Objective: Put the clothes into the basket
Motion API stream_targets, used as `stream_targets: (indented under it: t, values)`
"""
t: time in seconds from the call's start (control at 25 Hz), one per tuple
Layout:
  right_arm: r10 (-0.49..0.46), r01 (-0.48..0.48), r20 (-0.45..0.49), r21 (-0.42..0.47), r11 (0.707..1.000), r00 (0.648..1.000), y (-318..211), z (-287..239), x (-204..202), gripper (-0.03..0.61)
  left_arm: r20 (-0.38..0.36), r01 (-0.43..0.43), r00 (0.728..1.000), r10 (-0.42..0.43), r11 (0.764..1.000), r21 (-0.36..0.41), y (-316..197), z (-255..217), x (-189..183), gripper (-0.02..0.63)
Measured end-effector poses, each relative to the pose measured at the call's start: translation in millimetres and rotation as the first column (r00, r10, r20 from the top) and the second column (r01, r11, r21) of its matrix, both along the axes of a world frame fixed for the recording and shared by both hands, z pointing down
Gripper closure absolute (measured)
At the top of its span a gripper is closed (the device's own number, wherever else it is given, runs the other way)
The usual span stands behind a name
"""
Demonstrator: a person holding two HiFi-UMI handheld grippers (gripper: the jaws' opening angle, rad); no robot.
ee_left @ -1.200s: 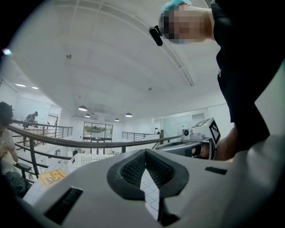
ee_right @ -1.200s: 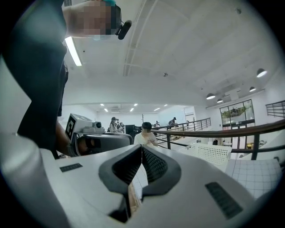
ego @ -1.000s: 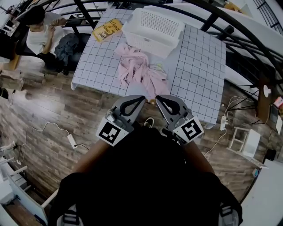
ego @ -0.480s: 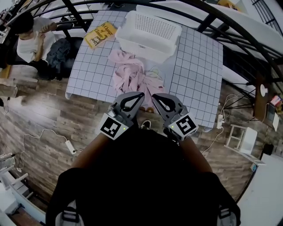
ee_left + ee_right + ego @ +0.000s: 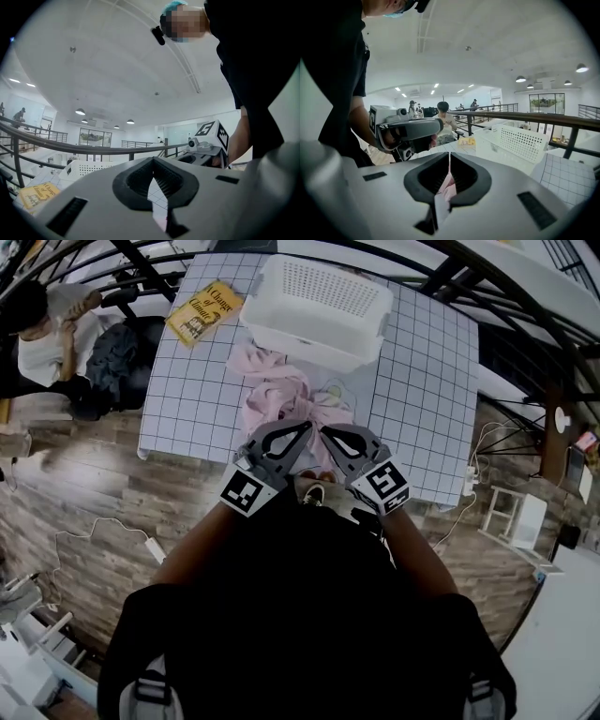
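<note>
Zero garments are in the white basket (image 5: 309, 341) so far; its inside looks bare in the head view. The task has not really begun.

Layout: the basket stands at the far side of the gridded table (image 5: 427, 381). The pink clothes (image 5: 281, 395) lie in a crumpled heap on the table just in front of the basket, the heap's far edge touching or nearly touching the basket's near wall. A paler piece (image 5: 330, 395) lies against the heap's right side; I cannot tell what it is. A yellow booklet (image 5: 199, 313) sits at the far left corner and is not part of the job.

Fingers: on my left gripper (image 5: 302, 429) the fingers are closed tip to tip with nothing in them; only table grid shows through the slit behind the tips. On my right gripper (image 5: 328, 433) the fingers are likewise pressed together and empty. The pink seen through their gap is the heap lying beyond them, not cloth in a grip. Both grippers sit side by side over the near edge of the table, short of the heap.

Left to do, as I judge it: all of it. Open the fingers, reach the heap, pinch a good fold, lift it over the near wall, release inside. The heap is loose and trailing, so one grab may not take everything.
</note>
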State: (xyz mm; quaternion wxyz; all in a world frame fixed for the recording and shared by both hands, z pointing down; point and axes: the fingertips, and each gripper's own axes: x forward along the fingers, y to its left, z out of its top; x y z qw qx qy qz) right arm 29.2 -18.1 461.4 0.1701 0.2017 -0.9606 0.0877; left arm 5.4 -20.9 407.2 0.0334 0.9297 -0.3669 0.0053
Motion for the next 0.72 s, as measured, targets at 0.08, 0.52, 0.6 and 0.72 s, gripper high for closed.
stream_targets:
  t: [0.08,0.52,0.6,0.72]
  values:
    - [-0.007,0.006,-0.027,-0.022,1.000,1.000,-6,14,-6,0.561,0.000,-0.006,1.000,0.006,1.000,-0.011,-6,8,-3,0.614]
    - [-0.038,0.015,-0.164,-0.138,0.990,0.986,-34,92,-27,0.561,0.035,-0.013,0.999,0.015,0.999,-0.045,-43,54,-20,0.614]
    - [-0.052,0.022,-0.184,-0.158,0.987,0.982,-36,106,-30,0.561,0.038,-0.011,0.999,0.012,0.999,-0.041,-50,58,-21,0.614]
    - [-0.074,0.036,-0.217,-0.173,0.984,0.973,-41,124,-34,0.559,0.029,-0.005,1.000,0.006,0.999,-0.043,-59,64,-21,0.614]
